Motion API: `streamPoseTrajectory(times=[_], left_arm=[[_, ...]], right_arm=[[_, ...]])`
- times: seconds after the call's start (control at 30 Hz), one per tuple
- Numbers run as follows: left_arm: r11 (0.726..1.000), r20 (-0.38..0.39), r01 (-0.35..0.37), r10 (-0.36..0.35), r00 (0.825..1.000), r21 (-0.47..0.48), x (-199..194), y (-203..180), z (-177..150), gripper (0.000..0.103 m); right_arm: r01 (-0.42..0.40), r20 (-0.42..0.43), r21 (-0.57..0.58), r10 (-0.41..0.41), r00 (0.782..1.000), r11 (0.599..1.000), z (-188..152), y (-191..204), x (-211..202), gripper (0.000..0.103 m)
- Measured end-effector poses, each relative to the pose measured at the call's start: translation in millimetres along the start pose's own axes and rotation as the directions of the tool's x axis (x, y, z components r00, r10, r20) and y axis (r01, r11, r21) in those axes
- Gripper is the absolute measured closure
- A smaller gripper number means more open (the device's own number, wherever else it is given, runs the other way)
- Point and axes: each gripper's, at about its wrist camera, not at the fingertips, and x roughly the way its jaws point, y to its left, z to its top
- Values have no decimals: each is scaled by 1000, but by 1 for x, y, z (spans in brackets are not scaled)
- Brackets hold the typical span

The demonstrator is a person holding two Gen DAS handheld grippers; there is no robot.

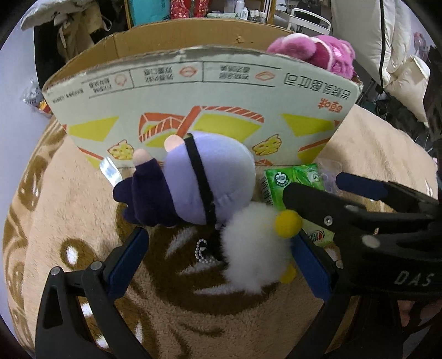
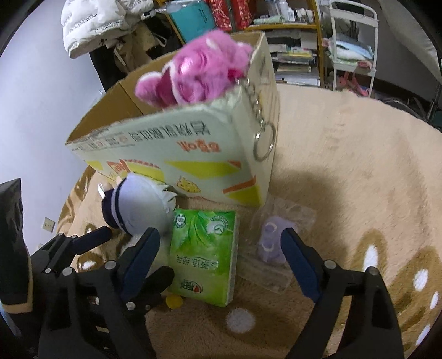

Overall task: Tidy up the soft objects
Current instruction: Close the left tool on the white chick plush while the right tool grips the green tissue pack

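Observation:
A white fluffy plush with yellow parts (image 1: 248, 248) lies on the beige rug (image 1: 69, 193) between the wide-apart fingers of my left gripper (image 1: 221, 234), which is open. Just beyond it a lavender doll in dark clothes (image 1: 199, 179) leans on the printed cardboard box (image 1: 193, 91). A pink plush (image 2: 199, 74) sits on the box's corner, its keyring (image 2: 263, 143) hanging outside. My right gripper (image 2: 219, 233) is open and straddles a green tissue pack (image 2: 204, 254) without pressing on it. The right gripper (image 1: 313, 183) also reaches in from the right in the left wrist view.
A small purple item in a clear plastic pack (image 2: 270, 243) lies right of the tissue pack. Behind the box stand shelves (image 2: 290, 41), a white rack (image 2: 353, 55) and hanging coats (image 2: 91, 24). Bare rug (image 2: 359, 165) stretches to the right.

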Motion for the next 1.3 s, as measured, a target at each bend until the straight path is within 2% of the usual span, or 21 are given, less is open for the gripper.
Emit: streamPoseTrajectory(times=[0.33,0.43,0.47,0.53,0.73,0.8,0.93,1.03,1.1,1.3], left_arm=[[1000,-9,3,-3,1000,-28,2,17,-2,3],[1000,-6,-8,8,1000,-23,5,24,-1,5],[1000,-2,-14,14,1000,-15,5,23,-1,8],[1000,0,-15,15,1000,-9,4,19,-2,13],[999,-14,23,-23,1000,-34,3,17,-4,27],[999,-33,17,-18,999,-31,6,15,-6,35],[1000,-75,1,-3,997,-20,17,15,-11,40],[1000,-79,18,-20,997,-25,20,14,-11,48],[999,-89,20,-22,996,-25,23,15,-13,58],[999,-87,26,-30,996,-41,24,19,-15,59]], right_arm=[[-9,-10,3,9,1000,1000,0,-2,2,14],[-22,-13,-7,22,1000,1000,0,2,2,23],[-34,-17,-13,33,999,999,0,4,3,31],[-43,-30,-21,43,999,999,-1,7,5,39],[-59,-47,-35,58,997,998,-4,12,8,40],[-59,-50,-40,57,997,997,-4,13,9,41],[-60,-57,-44,57,997,997,-4,12,10,44],[-62,-60,-45,59,996,997,-5,13,10,44],[-63,-64,-45,60,996,997,-5,14,12,44],[-63,-73,-49,60,996,997,-7,20,17,44]])
